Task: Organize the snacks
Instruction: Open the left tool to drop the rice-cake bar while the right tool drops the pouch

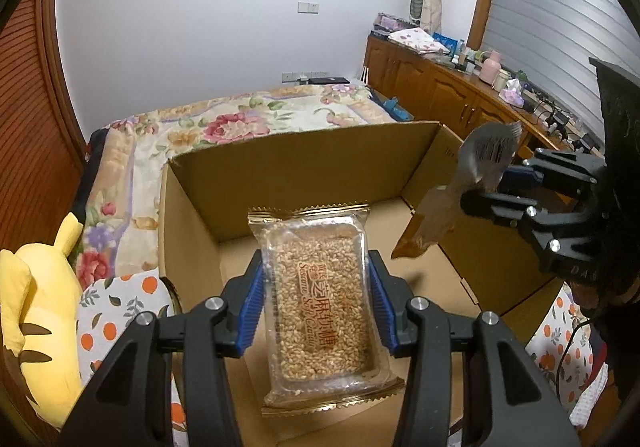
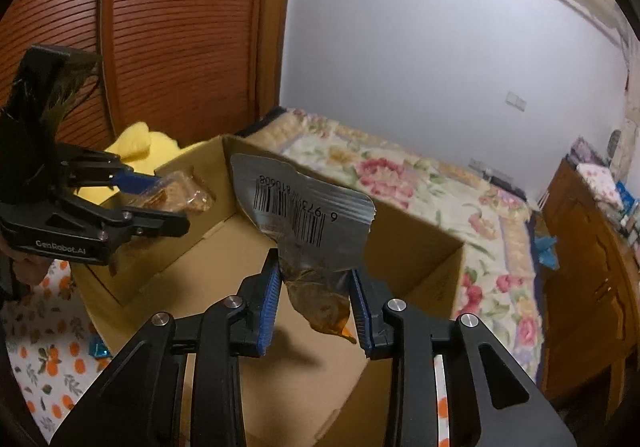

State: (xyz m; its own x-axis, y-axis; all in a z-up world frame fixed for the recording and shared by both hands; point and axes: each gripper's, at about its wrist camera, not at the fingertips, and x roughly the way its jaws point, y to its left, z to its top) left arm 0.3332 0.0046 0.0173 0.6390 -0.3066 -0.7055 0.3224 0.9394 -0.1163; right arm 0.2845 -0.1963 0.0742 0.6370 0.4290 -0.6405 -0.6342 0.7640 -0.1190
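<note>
Over the box: both claws hang above an open cardboard box (image 1: 304,187), each with a snack between its blue pads.
Left claw: the left claw (image 1: 316,311) is closed on a clear-wrapped sesame candy bar (image 1: 326,311), pads pressing its two long sides.
Sesame candy bar: it lies flat between the fingers, its gold crimped end pointing away toward the far wall of the box, above the bare box floor.
Right claw: the right claw (image 2: 314,307) grips a silver and brown snack packet (image 2: 308,231) by its lower brown part; no earlier view backs any talk of motion, so only the grip is told.
Snack packet: it stands upright out of the claw, the silver end with a barcode uppermost, the brown end hanging below the pads over the box.
Seen from the left: the right claw (image 1: 472,191) comes in from the right edge, holding the packet (image 1: 460,187) just inside the right wall of the box.
Seen from the right: the left claw (image 2: 160,203) reaches in from the left edge with the candy bar (image 2: 184,195), which is blurred there.
Box: it rests on a cloth with an orange fruit print (image 1: 116,311); its inside looks empty, though the near corners are hidden by the claws.
Surroundings: a bed with a flowered cover (image 1: 224,123) lies beyond the box, a yellow plush toy (image 1: 44,331) to its left, a wooden cabinet (image 1: 440,91) along the right wall.
</note>
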